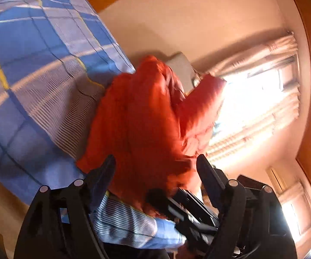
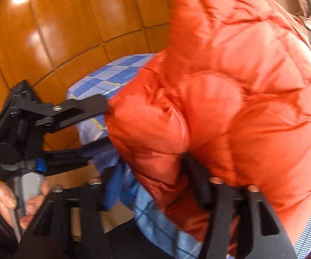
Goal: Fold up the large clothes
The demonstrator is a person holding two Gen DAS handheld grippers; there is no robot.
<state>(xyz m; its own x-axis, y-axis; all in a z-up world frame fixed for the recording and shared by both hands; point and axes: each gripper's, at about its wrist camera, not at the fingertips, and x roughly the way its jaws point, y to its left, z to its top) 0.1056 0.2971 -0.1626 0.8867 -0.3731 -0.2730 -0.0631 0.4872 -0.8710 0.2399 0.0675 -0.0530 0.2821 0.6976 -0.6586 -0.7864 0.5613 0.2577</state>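
An orange puffer jacket [image 1: 146, 116] lies bunched on a bed with a blue checked cover [image 1: 30, 69]. My left gripper [image 1: 155, 164] has its fingers spread wide on either side of the jacket's near edge, open. In the right wrist view the jacket [image 2: 231, 99] fills the frame. My right gripper [image 2: 146, 185] is open, with its right finger [image 2: 196, 183] pressed into the jacket's folds and its left finger over the cover. The left gripper [image 2: 103, 127] shows there too, both fingers reaching the jacket's left edge, held by a hand [image 2: 19, 200].
Wooden wall panels [image 2: 58, 32] stand behind the bed. A bright window with pale curtains [image 1: 261, 99] is at the right in the left wrist view. The right gripper's body [image 1: 194, 213] sits low between the left gripper's fingers. The bed's near edge [image 2: 155, 222] hangs below the jacket.
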